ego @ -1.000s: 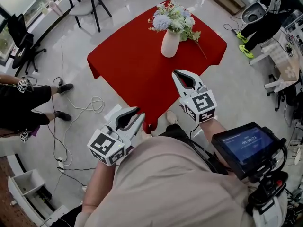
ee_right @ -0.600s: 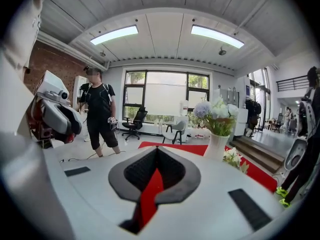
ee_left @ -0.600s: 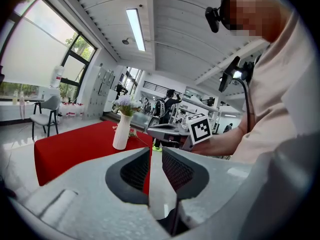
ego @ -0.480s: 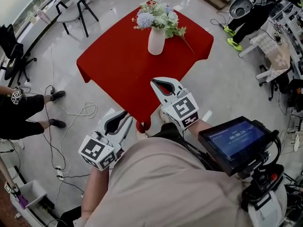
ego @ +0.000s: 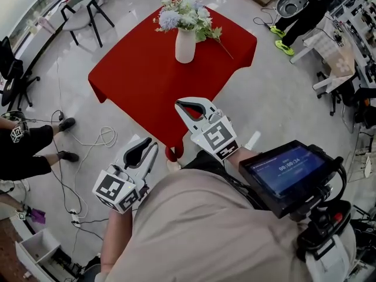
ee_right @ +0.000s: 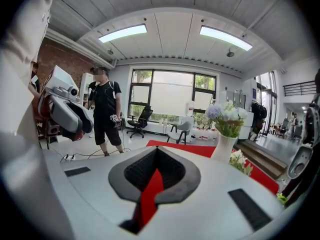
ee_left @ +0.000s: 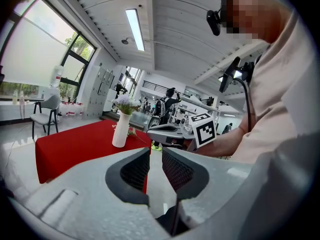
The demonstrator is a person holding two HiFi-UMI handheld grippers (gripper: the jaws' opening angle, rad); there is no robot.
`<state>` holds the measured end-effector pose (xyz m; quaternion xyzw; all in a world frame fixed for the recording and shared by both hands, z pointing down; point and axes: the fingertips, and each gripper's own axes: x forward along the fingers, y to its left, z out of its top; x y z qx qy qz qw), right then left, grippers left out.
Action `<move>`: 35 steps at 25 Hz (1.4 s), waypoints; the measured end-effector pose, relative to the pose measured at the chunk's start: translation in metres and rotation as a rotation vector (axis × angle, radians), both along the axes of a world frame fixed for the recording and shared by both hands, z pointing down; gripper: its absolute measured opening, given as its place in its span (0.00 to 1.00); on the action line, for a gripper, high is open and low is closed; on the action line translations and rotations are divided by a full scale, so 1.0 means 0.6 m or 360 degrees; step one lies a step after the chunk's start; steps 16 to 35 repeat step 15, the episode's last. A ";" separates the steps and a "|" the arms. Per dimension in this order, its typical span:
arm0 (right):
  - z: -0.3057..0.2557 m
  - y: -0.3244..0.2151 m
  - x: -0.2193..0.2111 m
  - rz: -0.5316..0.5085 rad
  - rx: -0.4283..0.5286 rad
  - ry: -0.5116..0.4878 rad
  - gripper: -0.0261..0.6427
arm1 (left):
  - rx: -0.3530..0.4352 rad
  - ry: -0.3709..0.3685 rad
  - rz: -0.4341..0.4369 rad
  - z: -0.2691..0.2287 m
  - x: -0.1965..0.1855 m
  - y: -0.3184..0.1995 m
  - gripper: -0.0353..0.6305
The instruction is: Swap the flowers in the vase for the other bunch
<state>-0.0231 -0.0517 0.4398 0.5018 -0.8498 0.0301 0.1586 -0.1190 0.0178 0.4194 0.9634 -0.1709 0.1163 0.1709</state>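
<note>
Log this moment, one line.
phase: pre-grasp | left gripper: ajar, empty | right gripper: shut, empty | vase: upright on table, flowers in | other bunch: lying beside vase

I see open robotics lab or workshop: glossy grey floor (ego: 282,98), loose cables (ego: 106,137), cluttered benches (ego: 343,46), office chair (ee_right: 141,121), strip lights (ee_right: 122,32), tall windows (ee_right: 170,101), person (ee_right: 106,114) wearing headset.

1. The head view is taken from above, steeply downward; the left gripper (ego: 151,147) and right gripper (ego: 188,103) are near, the red table (ego: 135,81) farther.
2. Each gripper view is taken low, almost level, along its jaws.
3. Table and vase (ego: 185,46) are shared by all 3.
</note>
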 end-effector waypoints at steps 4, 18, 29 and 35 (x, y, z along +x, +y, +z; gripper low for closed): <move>0.006 0.003 0.002 -0.0002 -0.0018 0.0003 0.06 | -0.0012 0.0005 -0.0008 0.003 -0.001 0.001 0.15; 0.032 0.015 -0.005 -0.0043 -0.0087 0.0042 0.06 | -0.0022 0.0006 -0.0039 0.015 -0.008 -0.014 0.15; 0.032 0.015 -0.005 -0.0043 -0.0087 0.0042 0.06 | -0.0022 0.0006 -0.0039 0.015 -0.008 -0.014 0.15; 0.032 0.015 -0.005 -0.0043 -0.0087 0.0042 0.06 | -0.0022 0.0006 -0.0039 0.015 -0.008 -0.014 0.15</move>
